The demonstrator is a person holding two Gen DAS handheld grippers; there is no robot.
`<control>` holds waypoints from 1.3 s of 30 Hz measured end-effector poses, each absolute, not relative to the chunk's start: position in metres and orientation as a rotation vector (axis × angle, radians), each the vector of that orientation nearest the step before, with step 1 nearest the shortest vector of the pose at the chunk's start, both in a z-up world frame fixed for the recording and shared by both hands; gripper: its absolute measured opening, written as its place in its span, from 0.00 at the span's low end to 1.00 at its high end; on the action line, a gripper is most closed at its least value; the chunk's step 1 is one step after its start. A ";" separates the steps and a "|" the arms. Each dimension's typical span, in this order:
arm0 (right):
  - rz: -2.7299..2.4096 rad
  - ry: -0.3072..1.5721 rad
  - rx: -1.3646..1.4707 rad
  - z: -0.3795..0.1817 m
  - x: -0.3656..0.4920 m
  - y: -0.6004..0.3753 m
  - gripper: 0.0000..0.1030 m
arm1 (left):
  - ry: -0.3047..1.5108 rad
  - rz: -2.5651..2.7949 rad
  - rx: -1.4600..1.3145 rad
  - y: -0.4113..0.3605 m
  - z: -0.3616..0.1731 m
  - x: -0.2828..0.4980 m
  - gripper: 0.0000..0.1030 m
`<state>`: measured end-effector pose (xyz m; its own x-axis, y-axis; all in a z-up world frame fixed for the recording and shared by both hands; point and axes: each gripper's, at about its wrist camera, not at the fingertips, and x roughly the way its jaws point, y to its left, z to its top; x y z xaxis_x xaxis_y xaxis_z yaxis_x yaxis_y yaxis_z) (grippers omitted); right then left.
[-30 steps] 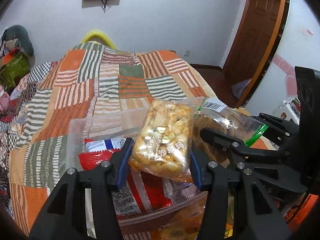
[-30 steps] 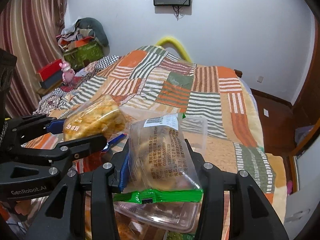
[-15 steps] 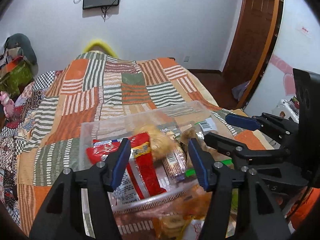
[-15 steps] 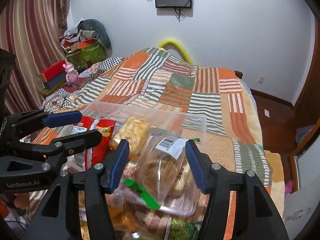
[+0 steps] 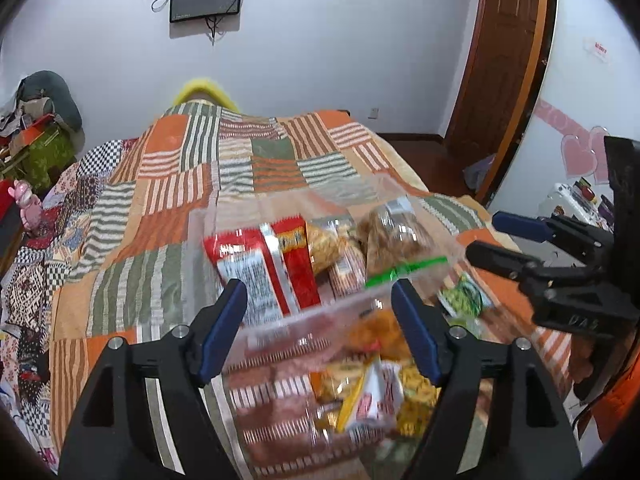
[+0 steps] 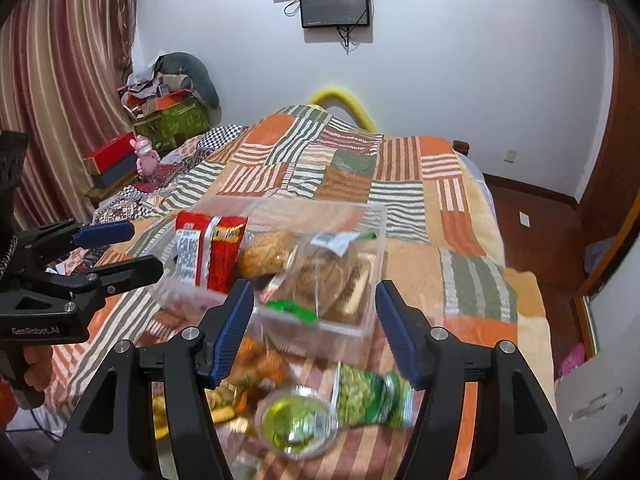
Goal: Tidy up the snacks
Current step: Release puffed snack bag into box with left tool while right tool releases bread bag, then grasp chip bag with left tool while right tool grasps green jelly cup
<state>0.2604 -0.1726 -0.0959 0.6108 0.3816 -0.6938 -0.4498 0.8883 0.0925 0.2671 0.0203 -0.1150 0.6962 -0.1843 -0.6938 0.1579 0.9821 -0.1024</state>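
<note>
On the bed's patchwork quilt (image 5: pixel 168 184) sits a clear plastic tub (image 5: pixel 280 322). At its nine o'clock side stands a red packet (image 5: pixel 260 268), a golden puffed-snack bag (image 5: pixel 324 242) lies at centre, and a clear cookie bag with a green seal (image 5: pixel 396 240) at three o'clock. The left claw (image 5: pixel 320 328) gapes wide and empty over the near rim; the right claw (image 6: pixel 314 320) likewise spread, holding nothing. Loose packs (image 6: pixel 372 396) lie at six o'clock. All look light, crinkly, slippery and crushable; best pinched by a sealed edge.
</note>
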 end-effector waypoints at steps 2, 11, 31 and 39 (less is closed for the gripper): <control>0.476 0.784 -0.092 -0.098 0.255 -0.175 0.60 | 0.796 -0.200 -0.034 0.018 -0.122 0.263 0.75; 0.468 0.857 -0.088 -0.121 0.232 -0.181 0.61 | 0.902 -0.272 -0.083 -0.001 -0.154 0.248 0.75; 0.489 1.011 -0.058 -0.169 0.221 -0.180 0.62 | 0.948 -0.312 -0.042 -0.030 -0.187 0.243 0.78; 0.484 1.013 -0.005 -0.173 0.225 -0.184 0.62 | 0.921 -0.310 0.037 -0.042 -0.194 0.236 0.85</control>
<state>0.2252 -0.1837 -0.1728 0.4332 0.3865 -0.8142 -0.3912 0.8945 0.2165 0.2363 -0.0423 -0.1945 0.5638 -0.2477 -0.7879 0.2790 0.9550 -0.1006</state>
